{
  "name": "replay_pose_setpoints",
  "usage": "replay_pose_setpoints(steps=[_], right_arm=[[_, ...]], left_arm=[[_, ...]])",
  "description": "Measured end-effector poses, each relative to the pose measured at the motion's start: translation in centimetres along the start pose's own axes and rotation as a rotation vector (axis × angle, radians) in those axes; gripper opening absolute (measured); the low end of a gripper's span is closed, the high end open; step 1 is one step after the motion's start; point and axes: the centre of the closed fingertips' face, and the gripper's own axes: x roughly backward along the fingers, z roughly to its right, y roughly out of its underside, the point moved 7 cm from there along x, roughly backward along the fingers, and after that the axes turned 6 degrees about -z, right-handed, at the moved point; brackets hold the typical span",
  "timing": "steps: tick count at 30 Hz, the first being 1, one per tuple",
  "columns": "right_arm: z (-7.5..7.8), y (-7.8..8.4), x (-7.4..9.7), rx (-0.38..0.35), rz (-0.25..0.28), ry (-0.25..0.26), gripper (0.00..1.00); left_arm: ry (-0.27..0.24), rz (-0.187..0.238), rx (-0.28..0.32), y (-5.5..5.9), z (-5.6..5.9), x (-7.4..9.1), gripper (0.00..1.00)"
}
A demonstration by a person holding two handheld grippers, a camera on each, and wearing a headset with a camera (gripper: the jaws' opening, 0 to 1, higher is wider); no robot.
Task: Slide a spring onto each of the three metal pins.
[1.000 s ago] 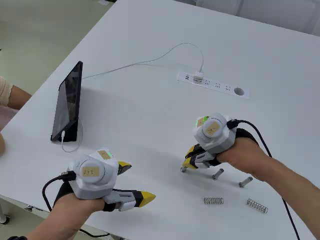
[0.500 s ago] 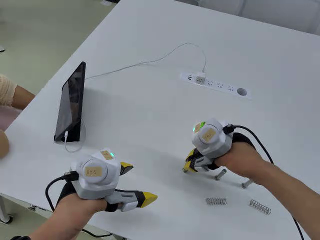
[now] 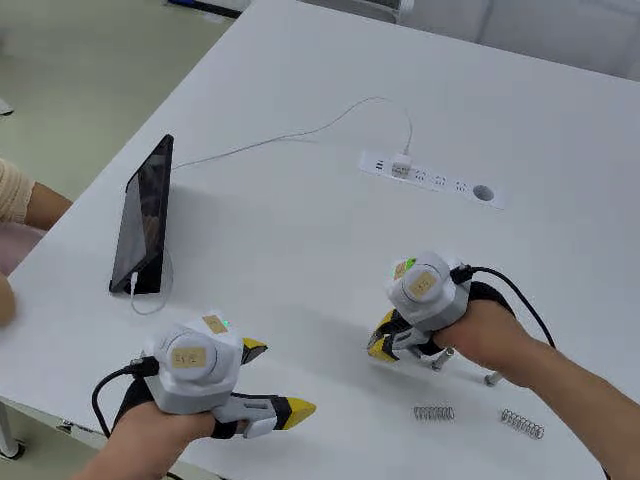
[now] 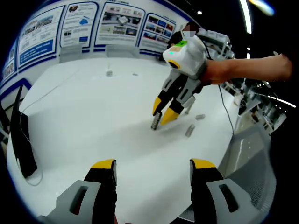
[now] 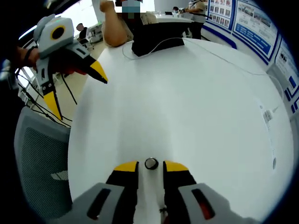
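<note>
Right gripper (image 3: pixel 382 347) clamps one pin (image 5: pixel 151 163); two more pins (image 3: pixel 437 358) just beside it, two springs (image 3: pixel 433 412) near. Left gripper (image 3: pixel 275 380) gapes, empty.

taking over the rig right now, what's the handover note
Left tongs: open, empty, over the near edge of the table.
Right tongs: shut on one pin, down at the table.
Other pins lie bare by that hand; two springs lie loose nearer the person.
Done: no spring seen on a pin. Left: all three, though the held pin is hard to read.
</note>
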Motion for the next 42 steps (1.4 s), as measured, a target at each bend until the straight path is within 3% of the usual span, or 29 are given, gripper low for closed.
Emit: replay_pose_setpoints(steps=[11,15,26,42], right_arm=[[-0.2,1.6,2.1,-0.044,0.058,0.084,0.41],[-0.7,1.9,2.9,-0.097,0.119,0.089,0.42],[-1.4,3.0,3.8,-0.183,0.193,0.107,0.45],[-2.5,4.6,5.4,-0.372,0.363,0.122,0.52]], left_arm=[[0.012,0.003,-0.015,-0.5,0.7,-0.1,0.65],[0.014,0.005,-0.024,-0.7,1.1,0.0,0.64],[0.014,0.005,-0.031,-0.8,1.8,0.2,0.64],[0.018,-0.008,-0.058,-1.4,2.9,-0.1,0.65]])
